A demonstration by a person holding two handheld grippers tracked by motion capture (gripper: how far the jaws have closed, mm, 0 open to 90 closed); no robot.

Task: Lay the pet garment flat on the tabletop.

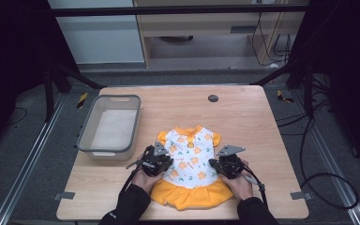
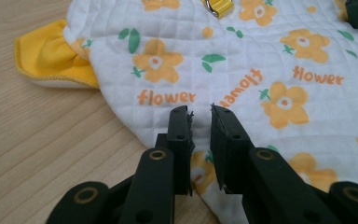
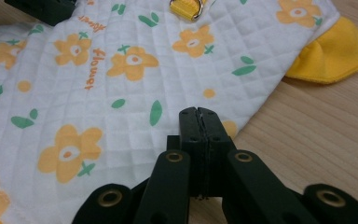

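- Dress (image 1: 189, 161), a small white quilted one with orange flowers and a yellow skirt, lies flat near the front edge of the tabletop (image 1: 243, 112), collar pointing away from the person.
- Left claw (image 2: 200, 116) sits over the dress's left side edge, just below the yellow sleeve (image 2: 51, 58); its jaws stand slightly apart with white fabric showing in the gap, so it has not closed on the cloth.
- Right claw (image 3: 199, 114) rests at the dress's right side edge, jaws pressed together; whether any fabric is pinched between them I cannot tell (the tips lie right at the hem line).
- A yellow loop with a metal ring (image 3: 186, 8) sits higher up the quilted body, towards the collar.
- Farther out, a grey plastic bin (image 1: 108, 125) stands on the tabletop to the left, well apart from the dress, with nothing but a pale liner visible inside.
- Judged from this, the garment is spread out and unfolded; the work seems to be at its start, with both sides about to be grasped and any folding or binning yet to be done.
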